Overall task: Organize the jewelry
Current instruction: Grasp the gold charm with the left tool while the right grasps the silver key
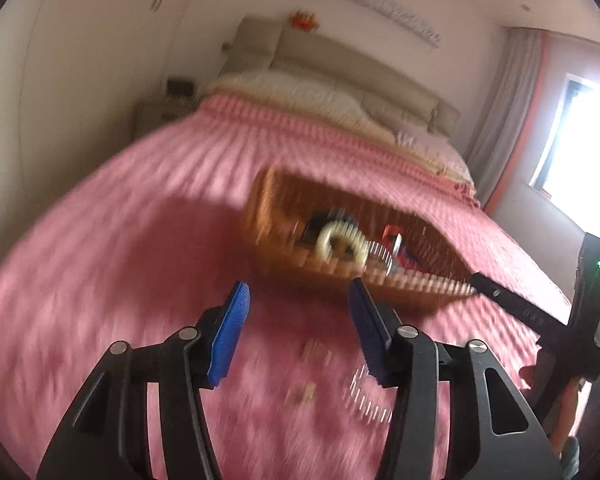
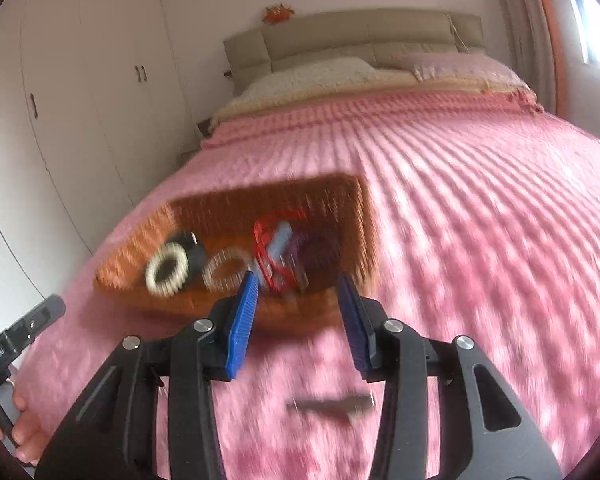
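No legible text or labels.

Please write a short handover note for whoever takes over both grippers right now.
Left gripper: jaws open, empty, above the pink bedspread.
Right gripper: jaws open, empty, just short of the wooden box.
Done: white beaded bracelet, red piece and others lie in the box.
Left: small blurred pieces and a dark item lie on the bedspread, unidentifiable in the motion blur.
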`<state>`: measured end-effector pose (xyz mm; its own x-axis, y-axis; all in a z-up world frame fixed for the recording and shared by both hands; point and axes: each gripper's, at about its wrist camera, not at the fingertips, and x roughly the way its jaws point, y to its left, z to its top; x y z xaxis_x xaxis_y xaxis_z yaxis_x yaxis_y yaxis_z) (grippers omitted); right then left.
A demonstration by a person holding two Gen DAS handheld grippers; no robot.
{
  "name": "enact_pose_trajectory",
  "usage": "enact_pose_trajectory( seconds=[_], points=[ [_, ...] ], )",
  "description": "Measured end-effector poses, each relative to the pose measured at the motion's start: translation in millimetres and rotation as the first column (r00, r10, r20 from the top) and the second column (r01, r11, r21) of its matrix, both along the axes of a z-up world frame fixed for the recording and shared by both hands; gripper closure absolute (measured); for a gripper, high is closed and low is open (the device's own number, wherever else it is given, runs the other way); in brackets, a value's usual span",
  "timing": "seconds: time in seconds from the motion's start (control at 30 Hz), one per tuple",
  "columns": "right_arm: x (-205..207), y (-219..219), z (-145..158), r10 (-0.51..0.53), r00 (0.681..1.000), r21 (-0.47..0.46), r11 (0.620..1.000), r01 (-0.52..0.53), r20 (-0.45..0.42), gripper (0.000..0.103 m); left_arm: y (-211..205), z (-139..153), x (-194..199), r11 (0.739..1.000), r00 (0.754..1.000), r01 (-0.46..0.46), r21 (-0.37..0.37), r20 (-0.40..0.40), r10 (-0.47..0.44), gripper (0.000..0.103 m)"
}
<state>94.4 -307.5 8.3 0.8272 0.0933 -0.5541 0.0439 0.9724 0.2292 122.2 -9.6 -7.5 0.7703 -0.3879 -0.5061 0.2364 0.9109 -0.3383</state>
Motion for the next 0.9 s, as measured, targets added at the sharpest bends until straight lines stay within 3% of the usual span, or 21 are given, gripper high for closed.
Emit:
enact_pose_trajectory(
  seconds=[0.13,0.33,0.47,0.63,0.77,0.9],
  points=[
    [-23,-10,-5,-0.017,1.000,0.050,0.999,0.018,-0.013,0.064,13,-14,-10,0.997,0.997,0.026,-0.074,-0.075,-0.032,0.056],
    [-54,-53,-28,-0.075,0.994,0.237,0.967,0.092,-0.083,0.064,15,-34,-7,0.997,0.986,0.040,-0.073,-0.159,-0.051,0.060],
    [-41,-64,-45,-0.025,0.985,0.310,0.948,0.078,-0.170,0.064,11,-44,-4,0.997,0.979,0.055,-0.057,-0.194,-0.065,0.060],
    [-13,-46,-47,0.022,0.969,0.255,0.966,0.043,-0.246,0.064,9,-46,-6,0.998,0.978,0.051,-0.022,-0.199,-0.054,0.060],
    [-11,-19,-45,0.099,0.959,0.201,0.979,-0.045,-0.267,0.064,10,-46,-5,0.998,0.978,0.051,-0.028,-0.203,-0.055,0.060],
    [-30,6,-43,0.256,0.928,0.245,0.951,-0.191,-0.270,0.064,9,-46,-5,0.998,0.978,0.052,-0.032,-0.202,-0.057,0.060]
  ],
)
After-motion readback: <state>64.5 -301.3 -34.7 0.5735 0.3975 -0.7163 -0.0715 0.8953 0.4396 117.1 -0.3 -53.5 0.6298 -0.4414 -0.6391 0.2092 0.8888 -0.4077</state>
